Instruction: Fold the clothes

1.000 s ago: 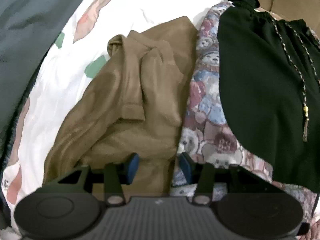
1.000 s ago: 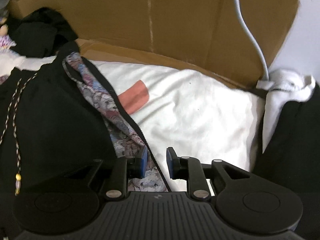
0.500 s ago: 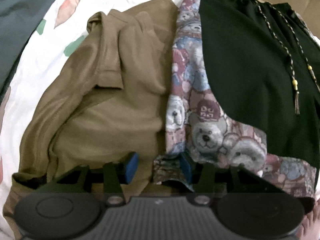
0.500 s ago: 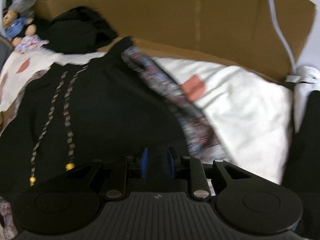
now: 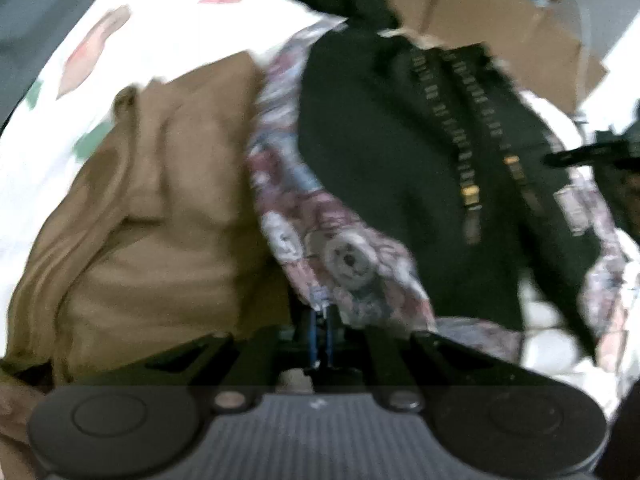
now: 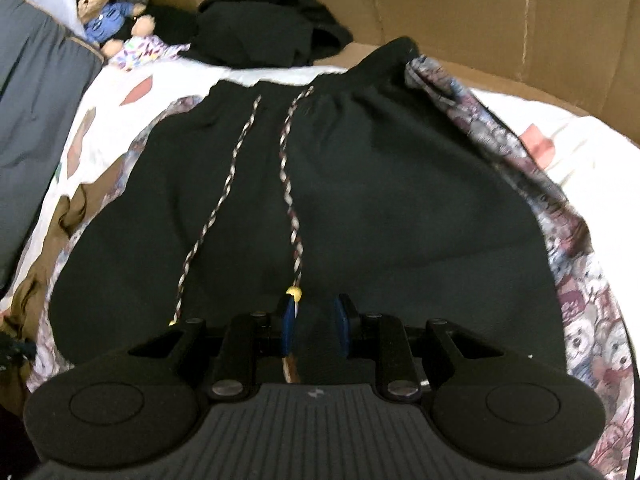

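The shorts (image 6: 360, 200) lie flat on the bed (image 6: 580, 160), waistband at 12 o'clock, long axis running 12 to 6. The left gripper (image 5: 320, 336) has its jaws closed on the printed hem (image 5: 344, 264). The right gripper (image 6: 314, 328) hovers over the black front, jaws apart, holding nothing.

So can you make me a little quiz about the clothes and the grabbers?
1. True or false: the left gripper is wide open.
2. What animal is printed on the patterned fabric? A cats, B bears, C ducks.
3. Fill in: the black garment has two braided ____.

Key: 1 false, its blue pads are together on the patterned fabric's edge. 2 B. 3 drawstrings.
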A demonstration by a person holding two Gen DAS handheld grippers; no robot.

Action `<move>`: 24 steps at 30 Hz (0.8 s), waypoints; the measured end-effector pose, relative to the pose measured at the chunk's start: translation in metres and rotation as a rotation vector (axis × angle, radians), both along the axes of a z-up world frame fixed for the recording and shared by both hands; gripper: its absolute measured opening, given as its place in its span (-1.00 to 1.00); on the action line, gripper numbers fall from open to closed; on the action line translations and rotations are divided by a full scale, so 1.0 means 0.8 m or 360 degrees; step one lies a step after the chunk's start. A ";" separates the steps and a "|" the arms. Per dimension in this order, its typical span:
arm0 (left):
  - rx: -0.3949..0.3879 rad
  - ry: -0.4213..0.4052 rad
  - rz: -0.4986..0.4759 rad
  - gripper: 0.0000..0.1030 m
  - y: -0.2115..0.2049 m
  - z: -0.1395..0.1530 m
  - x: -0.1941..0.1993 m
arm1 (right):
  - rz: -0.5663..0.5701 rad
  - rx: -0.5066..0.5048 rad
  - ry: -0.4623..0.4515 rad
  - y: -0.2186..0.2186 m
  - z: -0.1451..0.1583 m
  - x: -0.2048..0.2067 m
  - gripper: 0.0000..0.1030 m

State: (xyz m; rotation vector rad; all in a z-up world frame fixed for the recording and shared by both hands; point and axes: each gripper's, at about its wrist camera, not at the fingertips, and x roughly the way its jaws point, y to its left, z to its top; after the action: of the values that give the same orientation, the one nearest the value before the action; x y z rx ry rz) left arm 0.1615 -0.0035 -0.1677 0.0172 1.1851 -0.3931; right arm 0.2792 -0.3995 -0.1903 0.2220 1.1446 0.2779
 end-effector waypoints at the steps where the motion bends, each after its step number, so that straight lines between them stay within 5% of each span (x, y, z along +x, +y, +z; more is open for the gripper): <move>1: -0.0035 -0.0010 -0.0024 -0.91 -0.008 0.005 -0.002 | 0.0000 -0.0003 0.0004 0.000 0.000 -0.003 -0.52; 7: -0.0161 0.0020 -0.0122 -0.90 -0.040 -0.041 0.015 | -0.0034 -0.0010 0.0041 -0.008 -0.008 -0.020 -0.52; 11: -0.0135 0.0041 -0.0155 -0.78 -0.064 -0.068 0.024 | -0.0060 -0.0004 0.0066 -0.018 -0.011 -0.031 -0.52; 13: -0.0057 -0.0014 -0.0166 -0.72 -0.073 -0.066 0.021 | -0.0064 -0.0006 0.0074 -0.020 -0.012 -0.035 -0.52; 24: -0.0079 -0.0012 0.0058 -0.36 -0.028 -0.055 0.032 | -0.0065 0.0034 0.0095 -0.021 -0.018 -0.041 -0.52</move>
State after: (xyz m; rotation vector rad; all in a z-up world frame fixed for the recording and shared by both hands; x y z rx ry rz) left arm 0.1868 -0.0256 -0.2119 -0.0457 1.1665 -0.3900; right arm 0.2461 -0.4162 -0.2046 0.2736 1.1954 0.2490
